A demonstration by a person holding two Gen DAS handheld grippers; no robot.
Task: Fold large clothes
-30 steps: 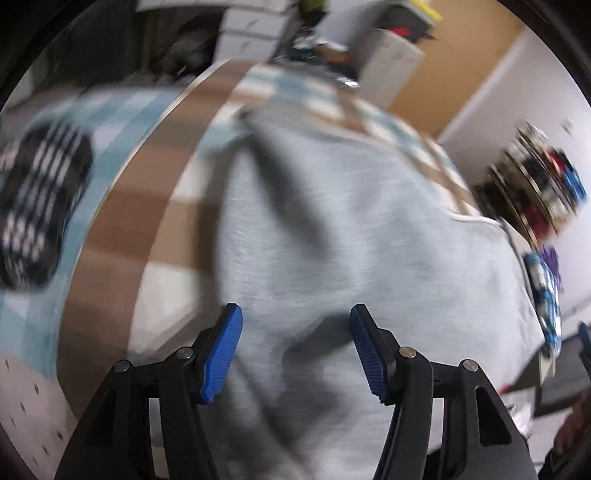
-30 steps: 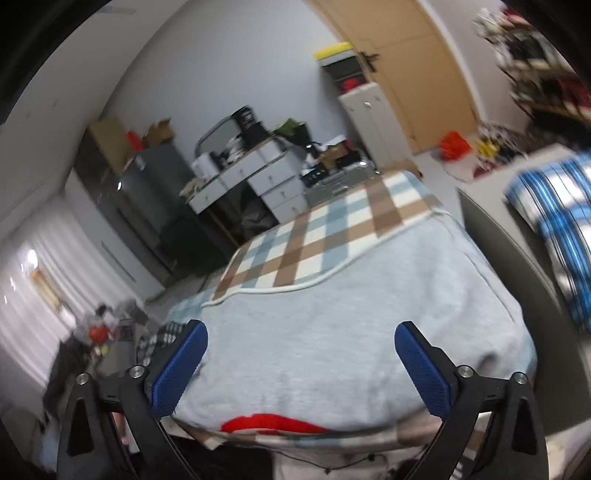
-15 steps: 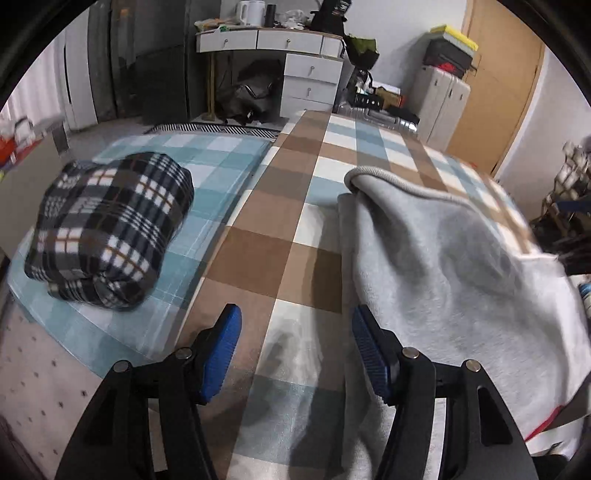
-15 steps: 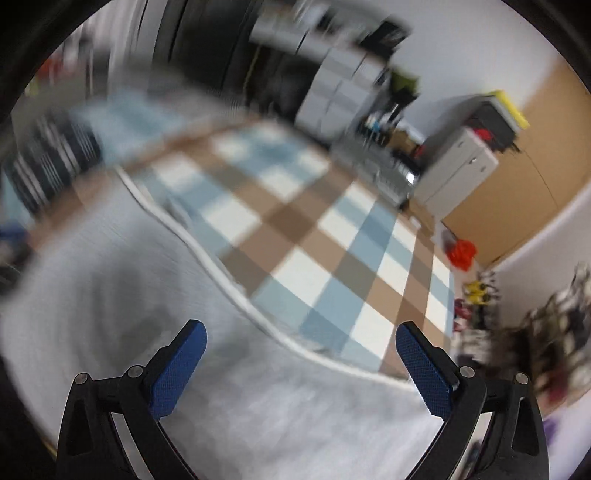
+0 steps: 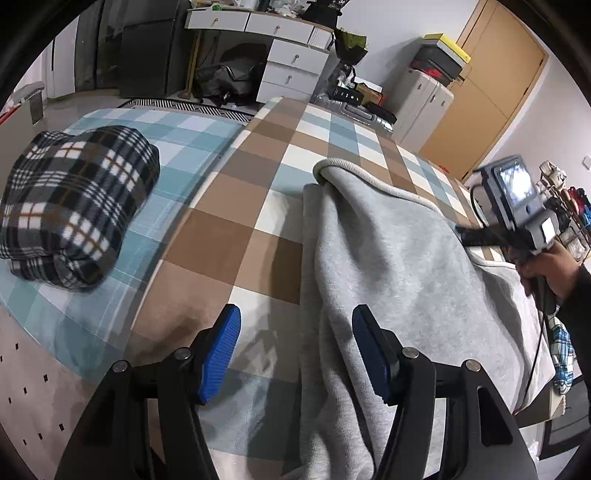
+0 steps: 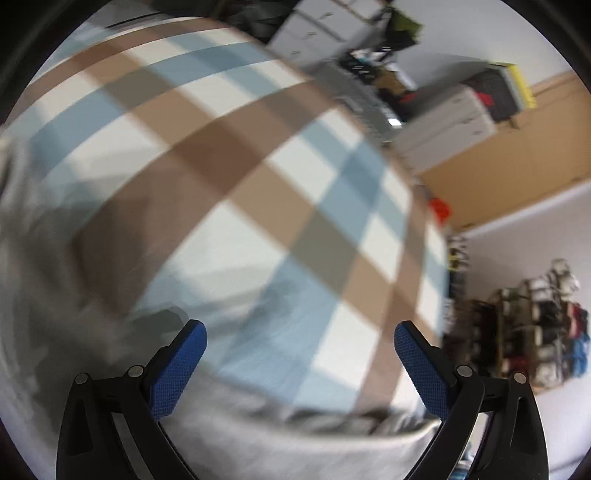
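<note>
The grey garment (image 5: 391,258) lay spread on the checked cover (image 5: 236,229) of the bed, its corded edge curving across the far side and its near end draping off the cover's front edge. The left tool (image 5: 295,350) hovered over the cover with its jaws wide and nothing between them; its right pad (image 5: 369,354) stood above the garment's left border, the left pad (image 5: 219,354) above bare cover. Left of the garment, well apart on a lower blue-checked sheet (image 5: 110,306), sat a rolled plaid bundle (image 5: 74,206). At the garment's right side a hand (image 5: 546,269) held the right tool's grip. In the right wrist view, which was blurred, the right tool (image 6: 299,369) was spread wide and held nothing, over the cover with the garment's (image 6: 295,450) edge running just beneath its pads. Beyond the garment stood a white desk (image 5: 273,33) and a wooden door (image 5: 480,103).
</note>
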